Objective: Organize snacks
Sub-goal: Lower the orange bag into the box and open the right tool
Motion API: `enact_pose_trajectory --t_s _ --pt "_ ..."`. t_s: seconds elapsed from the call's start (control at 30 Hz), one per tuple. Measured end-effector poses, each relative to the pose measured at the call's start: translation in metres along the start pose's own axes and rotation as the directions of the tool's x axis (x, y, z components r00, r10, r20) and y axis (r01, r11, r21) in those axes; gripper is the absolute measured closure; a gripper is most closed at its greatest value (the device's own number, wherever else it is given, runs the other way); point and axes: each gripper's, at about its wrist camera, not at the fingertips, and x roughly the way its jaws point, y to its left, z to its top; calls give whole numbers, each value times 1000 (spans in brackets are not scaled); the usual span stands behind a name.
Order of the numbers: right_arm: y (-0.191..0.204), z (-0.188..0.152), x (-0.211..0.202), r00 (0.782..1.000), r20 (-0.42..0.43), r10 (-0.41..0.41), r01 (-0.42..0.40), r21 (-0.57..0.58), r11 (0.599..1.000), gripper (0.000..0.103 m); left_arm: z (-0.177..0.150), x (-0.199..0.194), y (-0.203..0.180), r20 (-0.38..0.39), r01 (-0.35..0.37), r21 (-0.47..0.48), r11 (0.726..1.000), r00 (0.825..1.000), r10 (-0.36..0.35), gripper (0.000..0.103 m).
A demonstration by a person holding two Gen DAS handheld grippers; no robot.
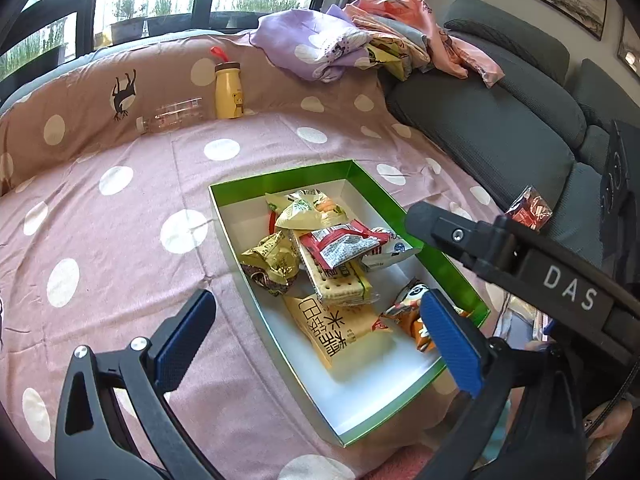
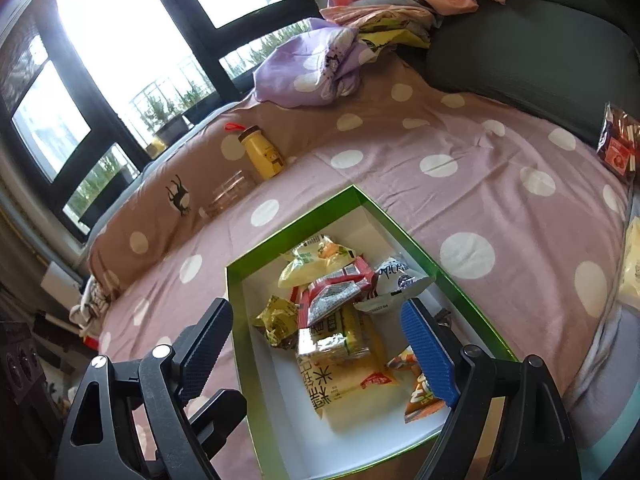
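Observation:
An open box with a green rim (image 1: pixel 280 176) (image 2: pixel 288 228) and a white inside lies on the pink dotted bedspread. Several snack packets are piled in it, among them a cracker pack (image 1: pixel 340 280), a red-and-white packet (image 1: pixel 344 246) (image 2: pixel 332 292) and a yellow rice-cake packet (image 1: pixel 340 332) (image 2: pixel 340 384). My left gripper (image 1: pixel 316 332) hangs open over the near end of the box, with nothing pressed between its pads. My right gripper (image 2: pixel 318 340) is also open above the box and holds nothing. A red snack packet (image 1: pixel 528 208) (image 2: pixel 618 142) lies outside, on the grey sofa edge.
A yellow bottle (image 1: pixel 228 90) stands and a clear plastic bottle (image 1: pixel 172 118) lies by the brown bolster at the back. A heap of clothes (image 1: pixel 360 44) sits beside the grey sofa (image 1: pixel 500 128). A pale yellow packet (image 2: pixel 632 264) lies at the right edge.

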Motion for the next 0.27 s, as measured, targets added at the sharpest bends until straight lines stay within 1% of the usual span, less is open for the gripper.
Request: enact_pose_trajectory --t_s 0.27 --pt "1 0 0 999 7 -47 47 -3 999 16 -3 -2 -2 1 4 7 1000 1000 -4 0"
